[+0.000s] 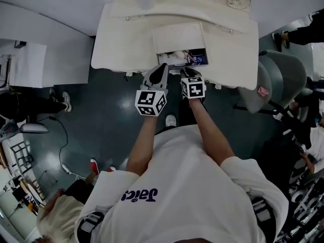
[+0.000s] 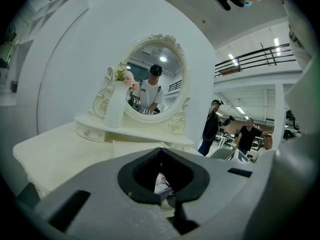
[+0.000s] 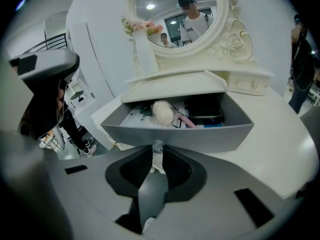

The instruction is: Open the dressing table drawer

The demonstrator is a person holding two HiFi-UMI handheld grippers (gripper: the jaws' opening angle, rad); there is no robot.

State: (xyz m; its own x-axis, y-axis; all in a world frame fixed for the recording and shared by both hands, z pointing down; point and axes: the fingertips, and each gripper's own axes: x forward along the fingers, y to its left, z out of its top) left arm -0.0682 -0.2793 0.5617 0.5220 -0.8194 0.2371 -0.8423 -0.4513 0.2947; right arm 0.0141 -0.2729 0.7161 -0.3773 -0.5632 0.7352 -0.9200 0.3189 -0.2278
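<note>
The cream dressing table (image 1: 121, 39) stands ahead of me with its middle drawer (image 3: 210, 134) pulled out. Inside lie a pale fluffy puff (image 3: 162, 111), a black case (image 3: 206, 111) and a pink item. My right gripper (image 3: 158, 153) is at the drawer's grey front, shut on the small drawer knob (image 3: 158, 145). In the head view the right gripper (image 1: 186, 71) reaches the drawer's front edge. My left gripper (image 1: 163, 68) hovers just left of it, off the drawer, with its jaws together and nothing between them. In its own view the left gripper (image 2: 167, 196) points over the tabletop toward the mirror.
An oval mirror (image 3: 175, 14) and a white vase of flowers (image 3: 145, 54) stand at the back of the table. A grey chair (image 1: 283, 80) is at the right, a white desk (image 1: 45, 59) at the left. People stand around, one low at the left (image 1: 55, 216).
</note>
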